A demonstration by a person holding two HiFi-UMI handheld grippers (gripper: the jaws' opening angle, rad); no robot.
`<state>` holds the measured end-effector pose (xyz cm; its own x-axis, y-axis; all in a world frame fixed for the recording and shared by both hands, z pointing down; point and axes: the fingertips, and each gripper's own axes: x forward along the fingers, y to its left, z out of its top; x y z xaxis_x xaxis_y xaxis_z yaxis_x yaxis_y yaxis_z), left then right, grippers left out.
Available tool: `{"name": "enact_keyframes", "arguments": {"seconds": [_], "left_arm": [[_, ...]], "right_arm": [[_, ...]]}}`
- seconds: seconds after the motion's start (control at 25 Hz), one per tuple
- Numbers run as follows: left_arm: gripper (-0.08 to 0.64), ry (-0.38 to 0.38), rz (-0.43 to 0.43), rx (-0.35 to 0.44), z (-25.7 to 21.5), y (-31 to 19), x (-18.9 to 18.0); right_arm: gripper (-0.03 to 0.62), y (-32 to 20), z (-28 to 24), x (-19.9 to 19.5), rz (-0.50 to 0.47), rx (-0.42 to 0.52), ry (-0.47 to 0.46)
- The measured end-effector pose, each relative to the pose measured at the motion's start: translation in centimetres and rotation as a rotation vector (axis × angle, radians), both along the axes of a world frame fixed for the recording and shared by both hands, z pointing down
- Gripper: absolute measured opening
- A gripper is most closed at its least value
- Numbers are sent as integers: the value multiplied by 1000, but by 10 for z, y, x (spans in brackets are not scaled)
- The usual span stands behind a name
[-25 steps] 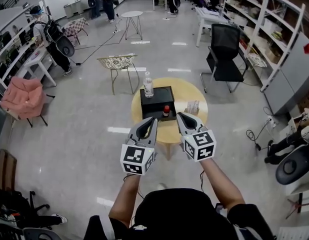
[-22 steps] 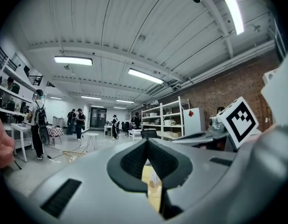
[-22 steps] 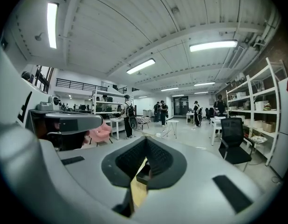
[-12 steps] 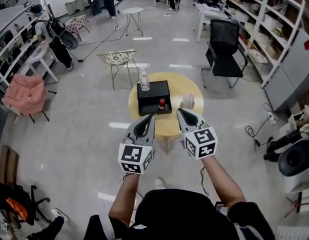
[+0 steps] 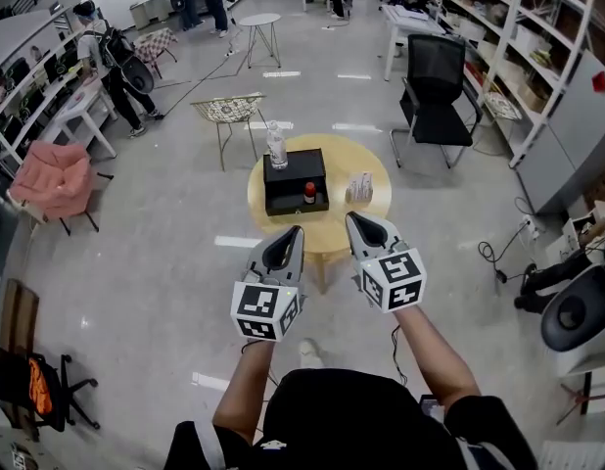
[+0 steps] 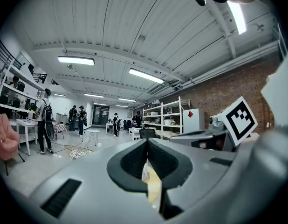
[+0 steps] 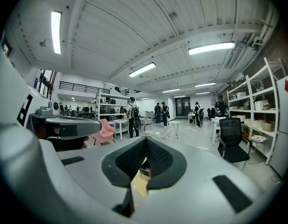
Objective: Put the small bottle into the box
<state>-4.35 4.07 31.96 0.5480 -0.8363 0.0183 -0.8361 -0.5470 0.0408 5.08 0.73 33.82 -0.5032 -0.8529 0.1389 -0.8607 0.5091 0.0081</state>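
A round wooden table (image 5: 366,157) stands ahead on the floor. On it lies a black box (image 5: 294,174). The small bottle (image 5: 309,193), dark with a red cap, stands at the box's near right corner; whether it is on or beside the box I cannot tell. A clear water bottle (image 5: 277,148) stands at the box's far left. My left gripper (image 5: 296,231) and right gripper (image 5: 350,219) are held side by side in the air, short of the table, both shut and empty. In the left gripper view a sliver of the table (image 6: 152,183) shows past the shut jaws.
A white pack (image 5: 360,186) sits on the table right of the box. A black office chair (image 5: 438,86) stands far right, a wire-frame stool (image 5: 229,114) far left, a pink chair (image 5: 50,182) at the left wall. Shelves (image 5: 537,57) line the right. People stand at the back.
The table with the box has slid up the head view and looks smaller and farther off. Both grippers stay shut and hold about the same place.
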Motion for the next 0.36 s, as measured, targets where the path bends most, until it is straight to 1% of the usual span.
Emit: {"name": "enact_keyframes", "arguments": {"seconds": [0.36], "left_arm": [[12,-3,-16,-4,1,39,15]], "right_arm": [[3,38,1,16,-10,-1,-11]]}}
